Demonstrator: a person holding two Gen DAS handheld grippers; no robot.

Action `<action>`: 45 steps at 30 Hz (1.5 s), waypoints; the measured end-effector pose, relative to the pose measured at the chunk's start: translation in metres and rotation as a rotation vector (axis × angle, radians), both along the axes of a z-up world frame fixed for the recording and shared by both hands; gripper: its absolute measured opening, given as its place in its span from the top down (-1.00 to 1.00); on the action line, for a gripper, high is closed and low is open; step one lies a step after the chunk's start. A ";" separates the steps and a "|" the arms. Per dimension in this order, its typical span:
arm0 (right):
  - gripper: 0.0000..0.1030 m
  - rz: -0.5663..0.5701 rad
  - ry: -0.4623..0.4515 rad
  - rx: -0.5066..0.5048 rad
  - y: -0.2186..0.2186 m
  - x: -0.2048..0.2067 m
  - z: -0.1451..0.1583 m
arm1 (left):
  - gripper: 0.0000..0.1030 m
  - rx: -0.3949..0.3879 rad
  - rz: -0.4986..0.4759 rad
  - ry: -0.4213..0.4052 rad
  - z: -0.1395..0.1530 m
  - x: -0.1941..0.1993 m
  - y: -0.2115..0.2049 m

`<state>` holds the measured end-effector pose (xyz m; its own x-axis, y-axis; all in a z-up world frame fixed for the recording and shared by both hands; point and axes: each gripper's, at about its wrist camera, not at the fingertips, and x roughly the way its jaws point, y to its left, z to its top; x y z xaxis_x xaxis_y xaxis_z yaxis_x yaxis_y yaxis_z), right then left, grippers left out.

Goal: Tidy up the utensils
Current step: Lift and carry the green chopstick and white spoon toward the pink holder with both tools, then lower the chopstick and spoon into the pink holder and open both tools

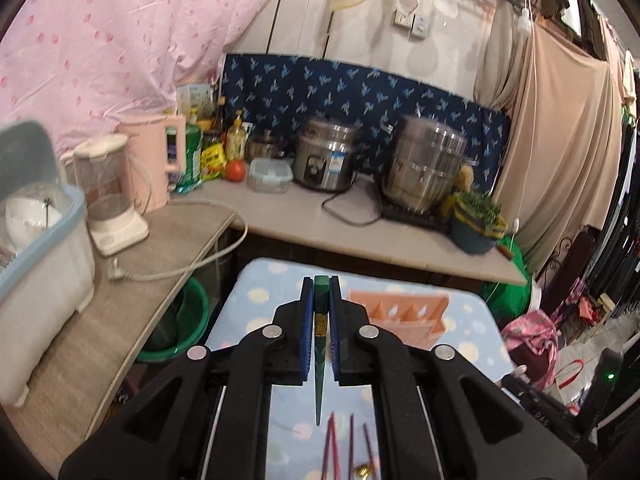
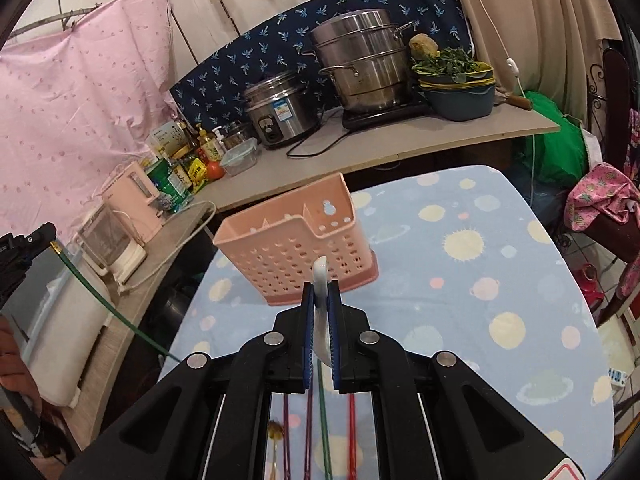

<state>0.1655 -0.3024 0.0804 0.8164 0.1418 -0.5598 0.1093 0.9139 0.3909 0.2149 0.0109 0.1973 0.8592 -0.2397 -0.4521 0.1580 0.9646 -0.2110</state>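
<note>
My left gripper [image 1: 320, 292] is shut on a green chopstick [image 1: 319, 360], held above the blue spotted table [image 1: 260, 300]; the same chopstick [image 2: 100, 300] shows at the left of the right wrist view. My right gripper [image 2: 320, 296] is shut on a white ceramic spoon [image 2: 321, 312], just in front of the pink perforated utensil holder [image 2: 296, 240]. The holder [image 1: 404, 316] also shows right of the left gripper. Several chopsticks, red, purple and green [image 2: 324, 420], lie on the table under the right gripper; some [image 1: 340, 452] show in the left wrist view.
A counter [image 2: 400, 140] behind the table carries a rice cooker [image 2: 280, 110], a steel steamer pot [image 2: 364, 64], a basin of greens [image 2: 456, 80] and bottles. A side shelf [image 1: 120, 300] holds a blender [image 1: 108, 192], a pink kettle [image 1: 156, 160] and a dish box [image 1: 40, 248].
</note>
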 end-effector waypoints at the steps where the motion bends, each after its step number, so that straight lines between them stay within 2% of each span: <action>1: 0.87 0.003 -0.012 0.006 -0.002 0.009 0.004 | 0.87 -0.007 -0.002 -0.020 0.008 0.004 -0.004; 6: 0.87 0.015 -0.071 0.039 -0.009 0.052 0.024 | 0.87 -0.036 -0.013 -0.123 0.046 0.031 -0.026; 11: 0.87 0.011 -0.099 0.095 -0.022 0.089 0.027 | 0.87 -0.069 -0.024 -0.163 0.056 0.062 -0.043; 14: 0.87 0.002 -0.104 0.115 -0.027 0.108 0.022 | 0.87 -0.069 -0.025 -0.154 0.046 0.082 -0.054; 21: 0.87 -0.008 -0.044 0.081 -0.026 0.142 -0.011 | 0.87 -0.054 -0.042 -0.079 -0.005 0.118 -0.070; 27: 0.84 -0.017 -0.005 0.051 -0.027 0.152 -0.034 | 0.86 -0.031 -0.030 -0.028 -0.039 0.136 -0.072; 32: 0.73 -0.039 -0.014 0.047 -0.030 0.146 -0.035 | 0.84 -0.031 -0.019 -0.009 -0.048 0.139 -0.068; 33: 0.73 -0.039 -0.017 0.047 -0.030 0.144 -0.034 | 0.79 -0.031 -0.018 -0.010 -0.049 0.137 -0.066; 34: 0.73 -0.041 -0.021 0.049 -0.030 0.141 -0.033 | 0.65 -0.032 -0.020 -0.009 -0.049 0.136 -0.065; 37: 0.69 -0.041 -0.033 0.047 -0.029 0.129 -0.027 | 0.38 -0.039 -0.013 -0.011 -0.047 0.129 -0.060; 41: 0.50 -0.038 -0.053 0.029 -0.025 0.104 -0.017 | 0.24 -0.039 -0.015 -0.011 -0.046 0.109 -0.051; 45: 0.49 -0.021 -0.053 0.020 -0.019 0.071 -0.013 | 0.07 -0.007 -0.020 -0.005 -0.051 0.078 -0.043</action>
<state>0.2367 -0.3219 0.0671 0.8478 0.1349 -0.5129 0.1073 0.9035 0.4149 0.2927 -0.0320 0.1462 0.8564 -0.2598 -0.4463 0.1782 0.9598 -0.2168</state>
